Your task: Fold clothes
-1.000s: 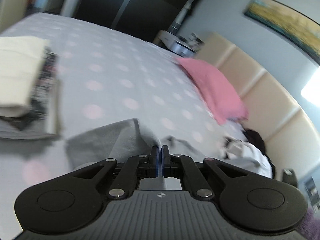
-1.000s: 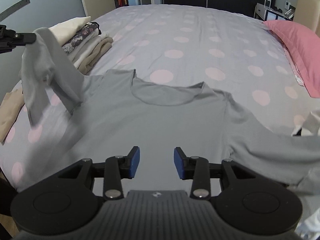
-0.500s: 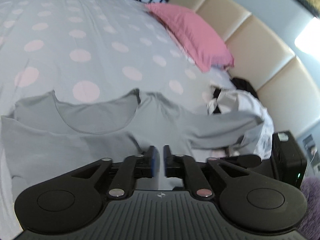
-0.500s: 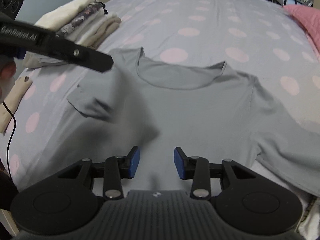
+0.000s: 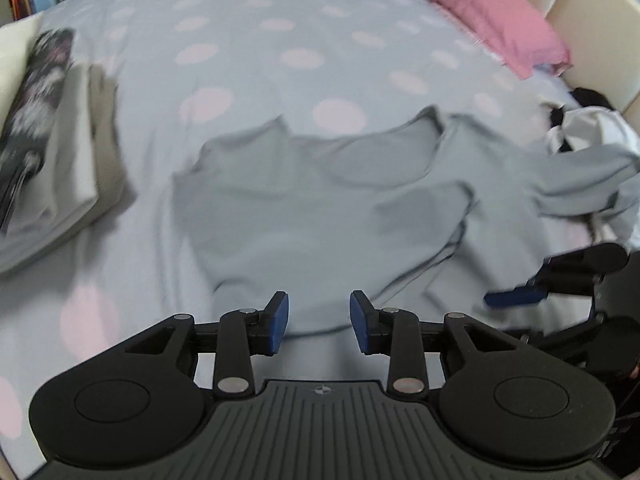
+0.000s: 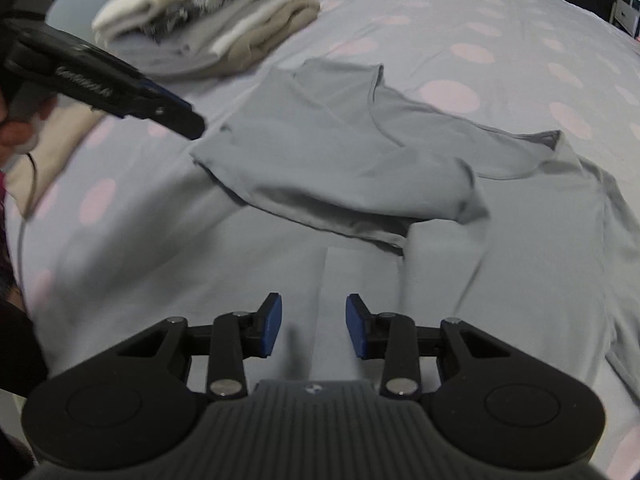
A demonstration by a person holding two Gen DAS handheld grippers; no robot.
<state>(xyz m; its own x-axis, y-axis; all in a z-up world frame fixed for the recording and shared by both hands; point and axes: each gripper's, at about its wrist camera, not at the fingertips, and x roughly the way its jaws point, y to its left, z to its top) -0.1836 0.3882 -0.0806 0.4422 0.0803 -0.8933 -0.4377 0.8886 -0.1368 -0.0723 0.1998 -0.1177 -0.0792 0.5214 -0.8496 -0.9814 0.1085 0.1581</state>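
Your left gripper (image 5: 319,322) points steeply down over the near hem of the grey shirt (image 5: 320,208). Its jaws have just been opening and now stand partly apart with nothing between the blue pads; the cloth lies below them, not pinched. In the right wrist view the same tool reaches in from 10 o'clock, your hand (image 6: 16,128) wrapped around its grip at the frame edge, its fingers aimed toward the shirt's folded side.

Your right gripper (image 6: 313,326) also tilts steeply down, jaws partly apart and holding nothing, hovering over the lower body of the shirt. From the left wrist view it shows at 3 o'clock, low over the bed.

The shirt lies flat on the dotted bedspread (image 5: 248,44), neckline away from you at 12 o'clock. One sleeve and side panel are folded in across the chest; the other sleeve stretches out toward 2 o'clock in the left view, its end reaching a heap of white clothes (image 5: 592,128). A stack of folded clothes (image 6: 208,20) sits at 11 o'clock in the right view, and a pink pillow (image 5: 480,8) at 1 o'clock in the left.
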